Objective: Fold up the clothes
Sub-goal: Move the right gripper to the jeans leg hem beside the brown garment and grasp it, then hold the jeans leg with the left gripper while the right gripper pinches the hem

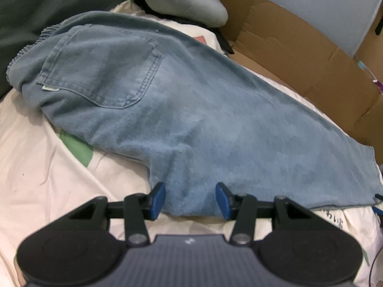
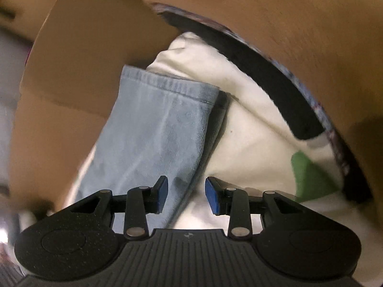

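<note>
Looking down along the left gripper [image 1: 190, 201], we saw the light blue jeans [image 1: 182, 110] spread across a cream bed sheet [image 1: 45, 167] printed with green patches. The elastic waistband [image 1: 28, 47] lay at the far left, with a stitched back pocket [image 1: 103, 69] facing up just beside it, and the legs ran off toward the right. The left gripper's blue pads [image 1: 158, 201] stood apart, with the near edge of the denim lying between them; neither pad pressed on the cloth, so we took its jaws as open and holding nothing. A grey stuffed cushion [image 1: 182, 2] sat beyond the jeans, a dark green cloth [image 1: 36, 7] filled the far left corner, and flattened cardboard boxes [image 1: 299, 55] stood along the right side of the bed.

From the right wrist view, the picture was blurred. We made out the hemmed leg end of the jeans [image 2: 153, 131] lying on the same cream sheet [image 2: 251, 143], with cardboard [image 2: 83, 47] rising behind and to the left of it. The right gripper [image 2: 186, 197] hung over the leg's right edge, its pads parted: the left pad was over the denim, the right one over the sheet. Nothing was clamped there. A dark band with a patterned edge [image 2: 263, 71] curved across the upper right; we could not tell what it was.
</note>
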